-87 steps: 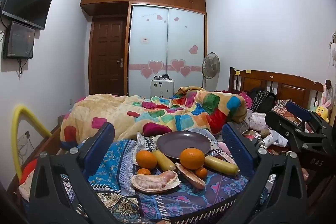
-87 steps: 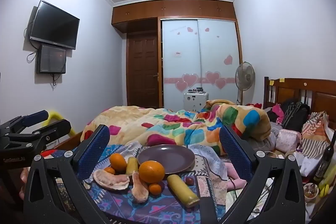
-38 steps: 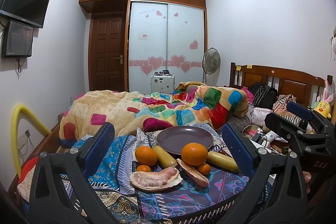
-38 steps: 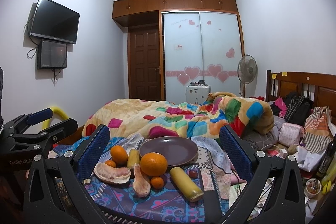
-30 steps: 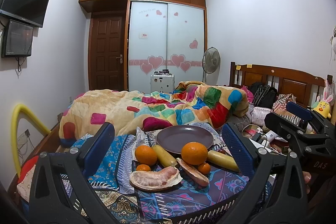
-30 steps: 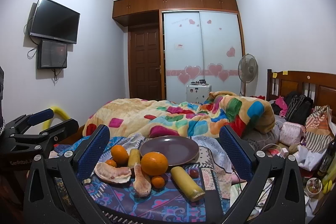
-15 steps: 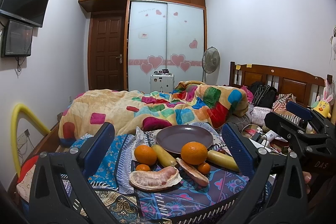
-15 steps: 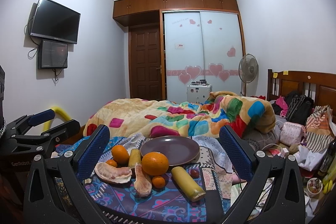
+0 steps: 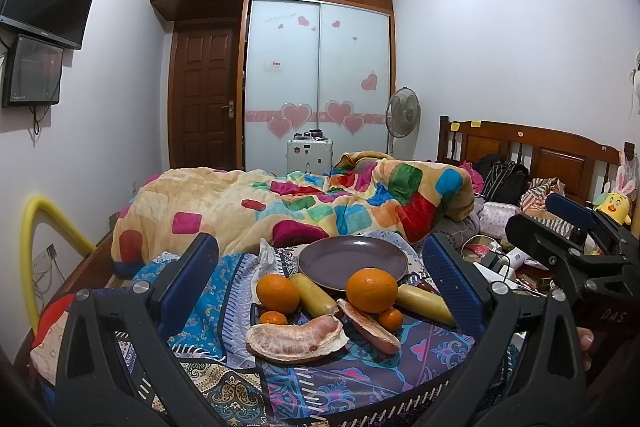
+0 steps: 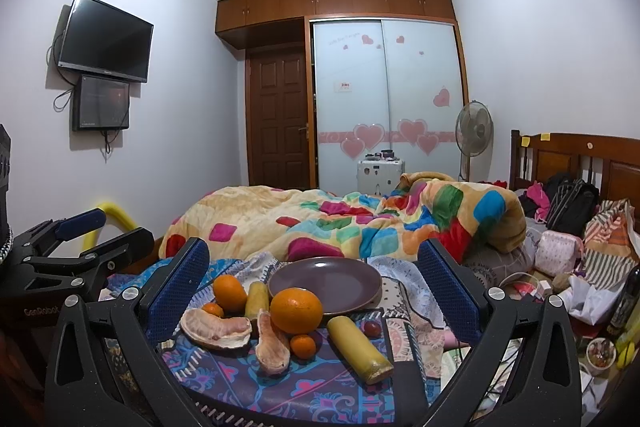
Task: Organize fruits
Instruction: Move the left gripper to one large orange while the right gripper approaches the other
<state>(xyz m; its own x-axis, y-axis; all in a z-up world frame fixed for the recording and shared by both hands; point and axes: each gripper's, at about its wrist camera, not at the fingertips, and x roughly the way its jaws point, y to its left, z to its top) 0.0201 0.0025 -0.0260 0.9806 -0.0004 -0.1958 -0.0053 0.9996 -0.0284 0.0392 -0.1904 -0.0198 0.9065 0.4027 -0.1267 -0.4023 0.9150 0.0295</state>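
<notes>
Purple plate (image 10: pixel 324 285) sat empty. Big orange (image 10: pixel 296 310) touched its near rim. Both grippers, left (image 9: pixel 318 291) and right (image 10: pixel 314 291), gaped wide, holding nothing. Best: squeeze orange gently, lift onto plate.

Matt purple plate (image 9: pixel 352 261); patterned cloth (image 9: pixel 224 291); fleecy blanket (image 9: pixel 280 211); glossy wooden headboard (image 9: pixel 532 151).

One plate (image 9: pixel 352 261), two large oranges (image 9: pixel 371 289), two small mandarins (image 9: pixel 390 319), two pomelo segments (image 9: pixel 294 337).
</notes>
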